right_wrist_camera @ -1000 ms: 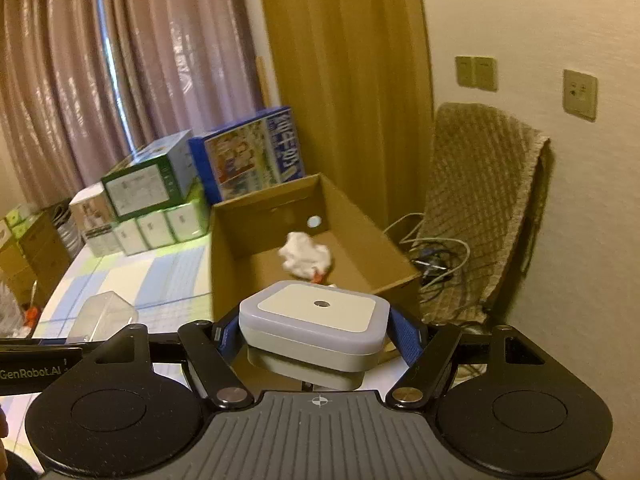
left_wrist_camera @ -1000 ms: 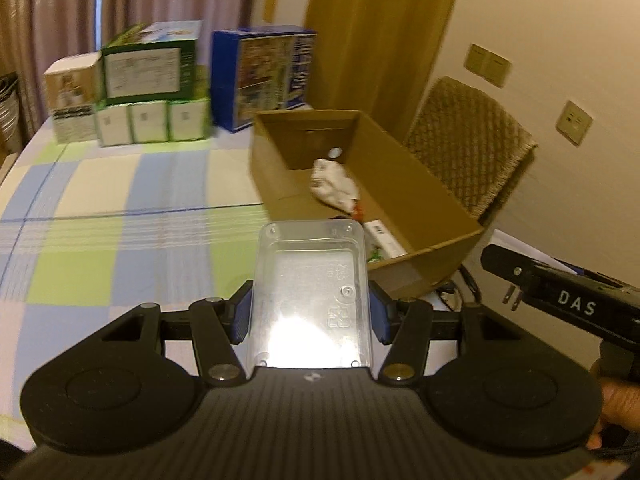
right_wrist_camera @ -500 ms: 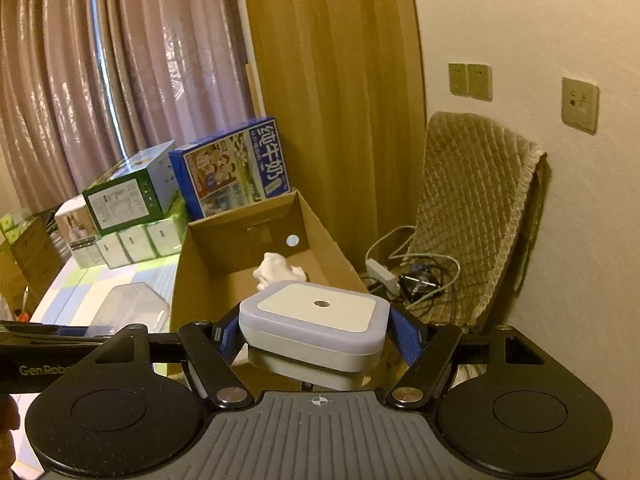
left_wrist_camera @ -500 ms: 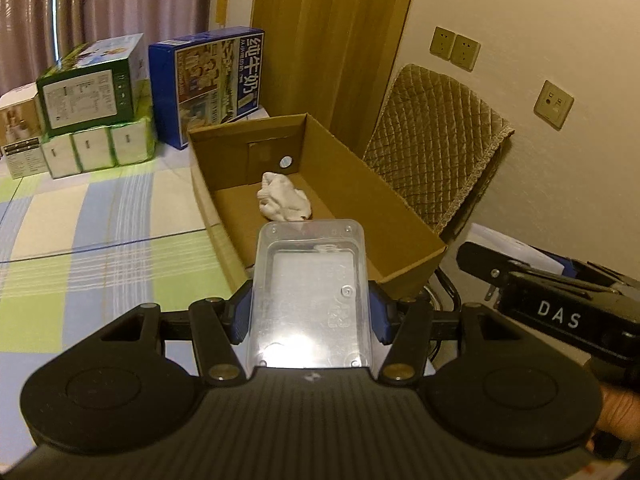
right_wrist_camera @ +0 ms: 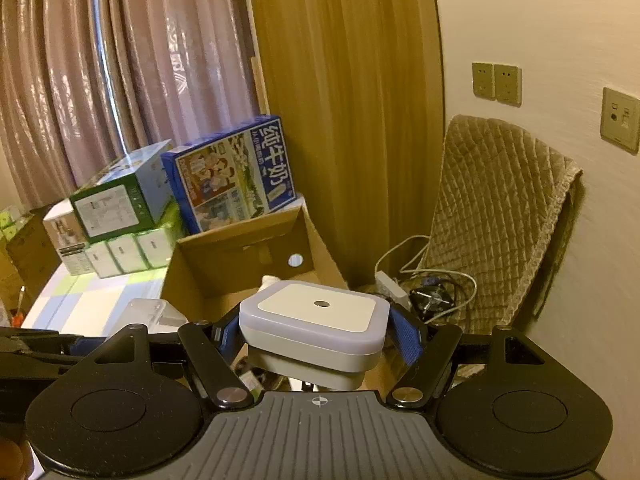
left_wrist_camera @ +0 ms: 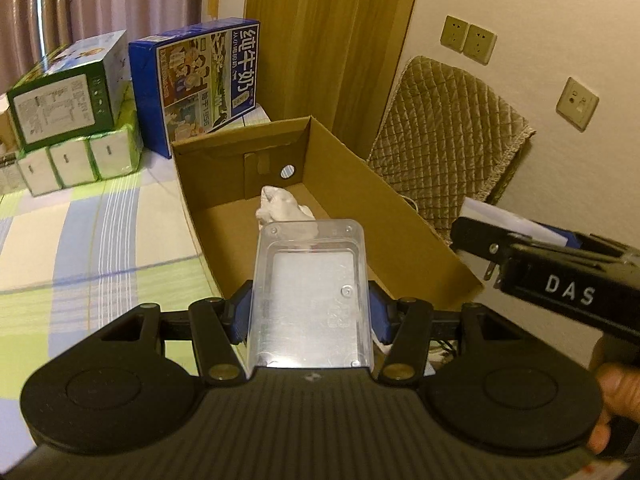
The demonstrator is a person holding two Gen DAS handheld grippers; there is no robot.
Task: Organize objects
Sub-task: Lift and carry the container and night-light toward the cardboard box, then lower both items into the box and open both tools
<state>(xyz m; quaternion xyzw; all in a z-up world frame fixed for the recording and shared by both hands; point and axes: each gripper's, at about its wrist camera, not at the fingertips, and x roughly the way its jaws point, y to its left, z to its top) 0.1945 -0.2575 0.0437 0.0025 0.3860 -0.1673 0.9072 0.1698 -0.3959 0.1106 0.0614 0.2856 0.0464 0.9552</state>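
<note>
My left gripper (left_wrist_camera: 309, 312) is shut on a clear plastic box (left_wrist_camera: 310, 292), held above the near end of an open cardboard box (left_wrist_camera: 396, 216). A crumpled white tissue (left_wrist_camera: 282, 208) lies inside the cardboard box near its far end. My right gripper (right_wrist_camera: 314, 336) is shut on a white square plug-in night light (right_wrist_camera: 316, 322), held above the near end of the same cardboard box (right_wrist_camera: 240, 256). In the left wrist view the right gripper's body (left_wrist_camera: 560, 276) shows at the right edge, with the light's plug prongs (left_wrist_camera: 493, 275) visible. The clear plastic box (right_wrist_camera: 150, 312) also shows at lower left in the right wrist view.
A blue milk carton case (left_wrist_camera: 204, 80), a green box (left_wrist_camera: 66, 96) and white-green tissue packs (left_wrist_camera: 80, 158) stand at the far end of the checked tablecloth (left_wrist_camera: 80, 248). A quilted chair (right_wrist_camera: 500, 216) and a power strip with cables (right_wrist_camera: 424, 288) sit right of the table by the wall.
Both grippers have moved forward and rightward towards the cardboard box, which now fills more of each view. Each keeps hold of its object.
</note>
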